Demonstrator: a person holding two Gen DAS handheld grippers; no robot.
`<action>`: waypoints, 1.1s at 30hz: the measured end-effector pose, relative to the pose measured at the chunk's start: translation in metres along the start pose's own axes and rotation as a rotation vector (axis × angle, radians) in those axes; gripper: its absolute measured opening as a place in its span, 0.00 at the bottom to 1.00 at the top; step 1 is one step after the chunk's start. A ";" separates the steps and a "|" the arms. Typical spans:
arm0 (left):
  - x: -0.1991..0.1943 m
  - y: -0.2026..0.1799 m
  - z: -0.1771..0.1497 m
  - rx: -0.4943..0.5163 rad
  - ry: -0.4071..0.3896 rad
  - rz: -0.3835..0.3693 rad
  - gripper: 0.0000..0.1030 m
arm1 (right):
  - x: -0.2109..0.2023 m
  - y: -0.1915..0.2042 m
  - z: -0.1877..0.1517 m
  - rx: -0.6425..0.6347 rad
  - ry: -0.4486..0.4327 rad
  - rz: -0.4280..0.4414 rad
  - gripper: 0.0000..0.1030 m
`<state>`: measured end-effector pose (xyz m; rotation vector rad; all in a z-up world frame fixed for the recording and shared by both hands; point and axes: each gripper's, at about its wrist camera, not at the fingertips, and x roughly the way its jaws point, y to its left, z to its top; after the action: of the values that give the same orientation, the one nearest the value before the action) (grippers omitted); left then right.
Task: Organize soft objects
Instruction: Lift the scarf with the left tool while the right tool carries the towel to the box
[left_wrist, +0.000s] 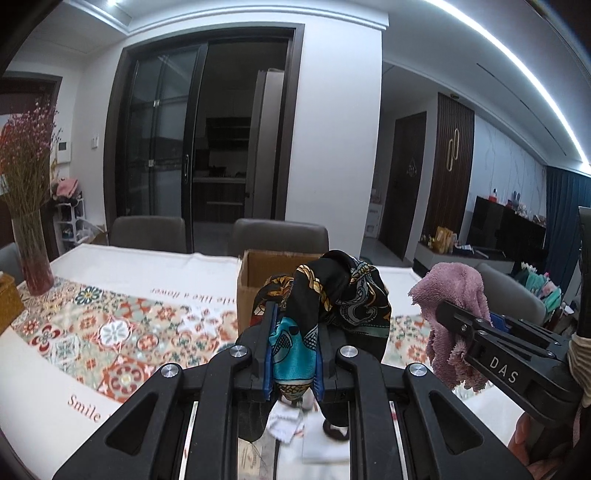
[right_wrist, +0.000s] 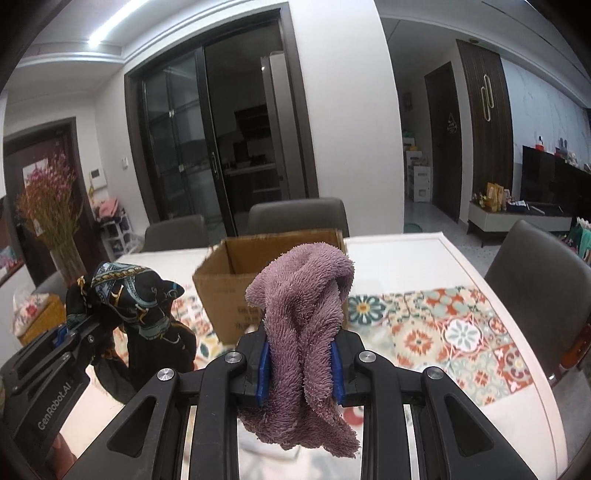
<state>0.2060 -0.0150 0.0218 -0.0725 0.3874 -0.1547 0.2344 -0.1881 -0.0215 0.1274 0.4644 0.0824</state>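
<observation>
Left gripper (left_wrist: 293, 321) clamped on a black patterned scarf (left_wrist: 332, 291): jaws narrow, blue pads pressing the teal-and-gold part of the fabric from both sides. Scarf bunches up above the fingertips and drapes down off the right side of the fingers, clear of the table. A loose end hangs below, between the finger arms.

Right gripper (right_wrist: 301, 354) clamped on a mauve fluffy towel (right_wrist: 303, 317): jaws narrow, blue pads squeezing the towel's middle. Towel mounds up past the fingertips, and its lower end hangs down under the jaws, off the table.

Open cardboard box (right_wrist: 221, 291) stands on the table just ahead of both grippers, behind the held cloths. In the left wrist view it sits directly beyond the scarf; in the right wrist view directly beyond the towel. What is inside the box cannot be told.

Each gripper shows in the other's view: right gripper with towel off to the right of the left one, left gripper with scarf off to the left of the right one, side by side, apart.

Table (right_wrist: 461, 258) is white with a tiled floral runner (right_wrist: 443, 332) under and ahead of the grippers. Vase of dried pink flowers (left_wrist: 31, 206) far left of the left gripper. Grey chairs (left_wrist: 280, 236) beyond the box at the far table edge.
</observation>
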 end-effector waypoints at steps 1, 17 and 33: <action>0.001 0.000 0.003 -0.001 -0.006 -0.001 0.17 | 0.001 0.000 0.004 0.001 -0.008 0.002 0.26; 0.037 0.000 0.080 0.056 -0.078 -0.036 0.17 | 0.034 0.005 0.073 0.009 -0.045 0.059 0.26; 0.125 -0.002 0.135 0.095 -0.007 -0.059 0.17 | 0.107 -0.005 0.130 -0.022 0.043 0.057 0.26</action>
<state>0.3713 -0.0315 0.1008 0.0090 0.3711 -0.2303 0.3892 -0.1950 0.0459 0.1176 0.5028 0.1460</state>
